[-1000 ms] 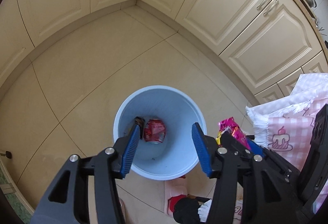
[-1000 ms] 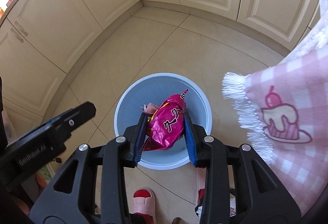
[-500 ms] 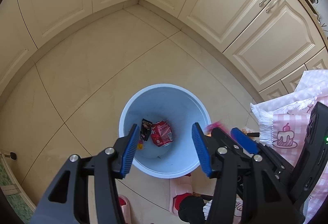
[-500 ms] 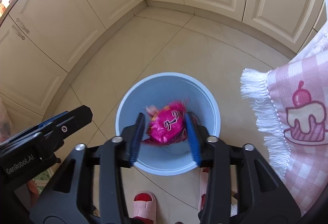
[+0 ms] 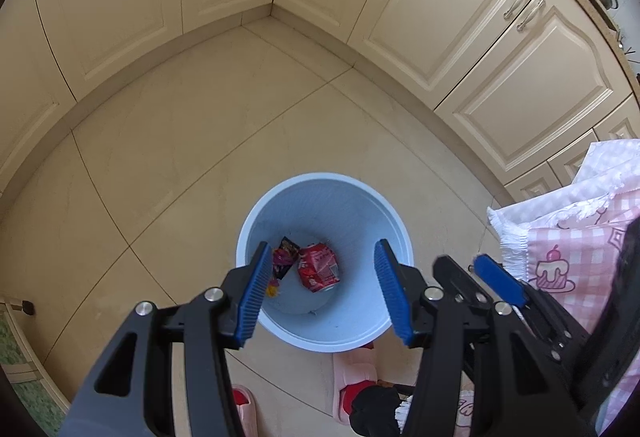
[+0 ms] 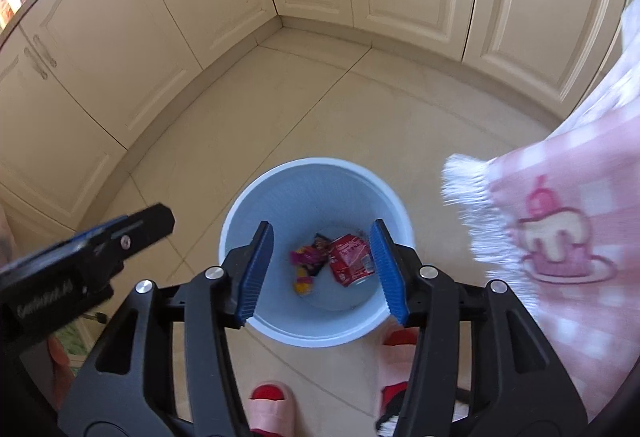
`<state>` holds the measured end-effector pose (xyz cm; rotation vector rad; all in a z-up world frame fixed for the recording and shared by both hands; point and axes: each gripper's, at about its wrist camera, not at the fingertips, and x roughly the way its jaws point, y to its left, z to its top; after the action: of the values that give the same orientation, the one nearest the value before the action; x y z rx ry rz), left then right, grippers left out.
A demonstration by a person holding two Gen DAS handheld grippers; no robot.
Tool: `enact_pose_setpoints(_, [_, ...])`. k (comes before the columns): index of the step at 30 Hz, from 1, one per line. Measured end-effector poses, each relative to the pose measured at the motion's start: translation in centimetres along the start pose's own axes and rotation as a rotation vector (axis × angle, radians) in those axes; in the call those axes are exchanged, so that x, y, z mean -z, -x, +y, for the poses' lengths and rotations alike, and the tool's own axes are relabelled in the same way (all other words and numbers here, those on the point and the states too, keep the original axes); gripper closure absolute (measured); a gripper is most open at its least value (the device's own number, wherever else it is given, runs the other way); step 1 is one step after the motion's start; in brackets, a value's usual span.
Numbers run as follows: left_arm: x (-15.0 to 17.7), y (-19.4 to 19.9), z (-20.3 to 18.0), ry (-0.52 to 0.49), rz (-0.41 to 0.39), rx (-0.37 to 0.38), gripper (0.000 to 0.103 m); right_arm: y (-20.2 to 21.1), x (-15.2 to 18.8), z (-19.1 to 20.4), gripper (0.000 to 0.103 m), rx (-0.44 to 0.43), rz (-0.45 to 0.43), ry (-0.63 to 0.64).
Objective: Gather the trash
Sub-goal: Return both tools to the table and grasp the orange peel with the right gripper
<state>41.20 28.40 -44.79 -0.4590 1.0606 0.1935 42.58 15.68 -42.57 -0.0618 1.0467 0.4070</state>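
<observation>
Dropped since a second ago: the crinkled magenta foil snack wrapper [image 6: 306, 264] that the right gripper [image 6: 320, 269] was pinching is no longer between its blue ribbed pads. Its jaws have just been opening and now stand moderately apart with nothing between them. The wrapper lies at the bottom of the round light-blue plastic bin [image 6: 240, 213], directly under the gripper, with yellow showing at one end.

Left gripper [image 5: 324, 291] is half open and empty, same gap as in the earlier frames, hovering over the same bin from the other side.

Bin contents as seen now:
- the magenta wrapper, next to a small dark wrapper [image 5: 289, 247]; the two overlap, exact contact hard to read
- a crushed red drink can [image 6: 352, 257] just beside them

Bin stands on the beige tiled kitchen floor [image 5: 192, 125] in the cabinet corner, close in front of the person's pink slippers [image 6: 272, 403]. A pink checked fringed cloth with a cupcake print [image 6: 560, 237] hangs at the right, near the bin but apart from it.

Progress, as a judgement: at least three pieces are binned and this drop looks finished. No loose trash shows on the visible floor, so either the job is near done or the remaining litter is outside both views. Cannot tell which.
</observation>
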Motion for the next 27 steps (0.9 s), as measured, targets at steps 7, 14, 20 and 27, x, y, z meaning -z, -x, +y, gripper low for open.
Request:
enact_pose_setpoints(7, [-0.5,8.3,-0.8,-0.037,-0.130,0.034,0.051,10.6,-0.7,1.4,0.053,0.091,-0.141,0.071])
enact_pose_setpoints(14, [1.9,22.5,-6.4,-0.211,-0.324,0.078,0.051,25.7,0.3,0.0,0.049,0.071,-0.336,0.007])
enact_pose_setpoints(20, [5.7,32.1,-13.3,-0.344,-0.437,0.211,0.043,38.6,4.4,-3.4,0.040,0.120,-0.509,-0.049])
enact_pose_setpoints(27, [12.0,35.7,-23.3,-0.515,-0.372,0.368,0.043,46.6,12.3,-12.5,0.038,0.300,-0.546,-0.182])
